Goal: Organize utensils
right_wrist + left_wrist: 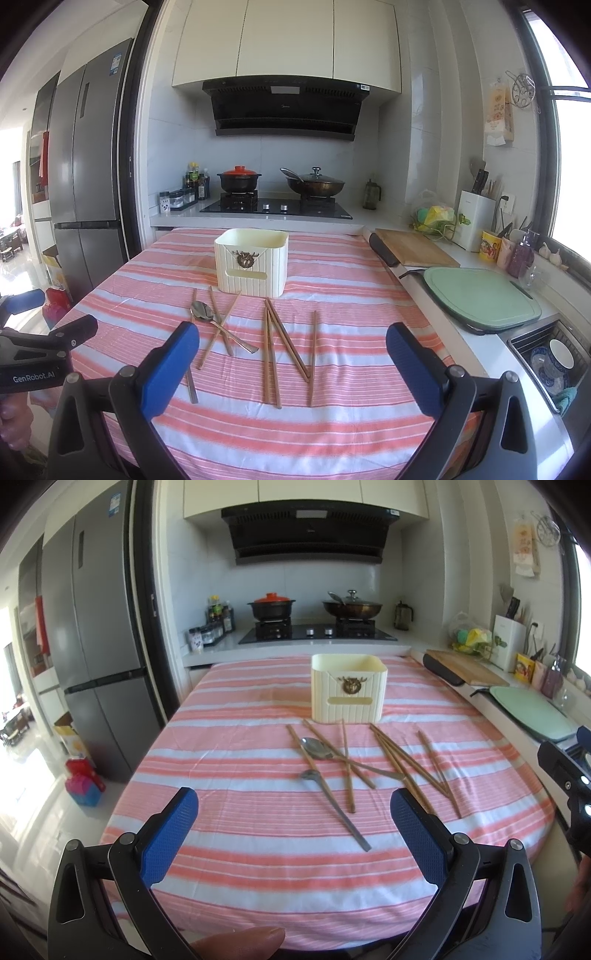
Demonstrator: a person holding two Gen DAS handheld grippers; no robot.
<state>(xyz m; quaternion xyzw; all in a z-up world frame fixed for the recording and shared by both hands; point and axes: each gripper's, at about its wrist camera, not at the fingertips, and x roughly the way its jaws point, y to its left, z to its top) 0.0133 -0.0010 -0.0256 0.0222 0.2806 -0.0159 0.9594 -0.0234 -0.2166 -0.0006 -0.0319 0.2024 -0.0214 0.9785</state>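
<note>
Both your left claw (pixel 294 832) and right claw (pixel 293 365) are released, grasping nothing; chopsticks (pixel 271 354) and spoons (pixel 317 748) lie ahead between their fingers, the cream holder (pixel 348 688) beyond on the striped surface (pixel 240 834).

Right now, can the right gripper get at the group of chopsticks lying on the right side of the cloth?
Probably yes. The right gripper is open and empty, the chopsticks lie flat just ahead of it, and nothing stands between them.
</note>
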